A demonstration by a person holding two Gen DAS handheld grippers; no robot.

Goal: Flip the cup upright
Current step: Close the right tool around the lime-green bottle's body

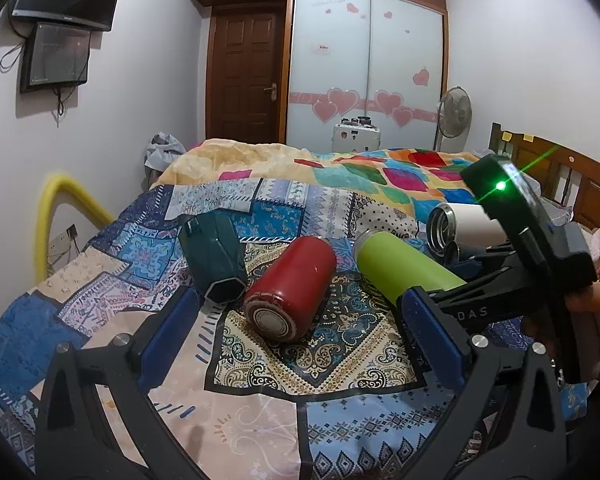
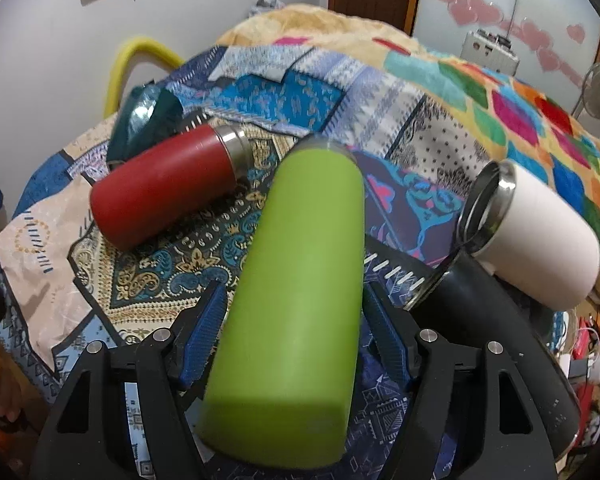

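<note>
Several cups lie on their sides on the patterned bedspread. A lime green cup (image 2: pixel 296 280) lies between the blue pads of my right gripper (image 2: pixel 296 320), whose jaws close on its body near the base; it also shows in the left wrist view (image 1: pixel 404 268). A red cup (image 1: pixel 292 288) lies in front of my left gripper (image 1: pixel 300 320), which is open and empty, base toward the camera; it also shows in the right wrist view (image 2: pixel 168 196). A dark green faceted cup (image 1: pixel 212 256) lies to its left. A white cup (image 2: pixel 540 232) and a black cup (image 2: pixel 480 312) lie to the right.
The bed carries a colourful blanket (image 1: pixel 380 172) behind the cups. A wooden headboard (image 1: pixel 572 176) stands at the right. A yellow tube (image 1: pixel 52 216) is by the wall at the left. A fan (image 1: pixel 456 114) and a door (image 1: pixel 244 76) are far back.
</note>
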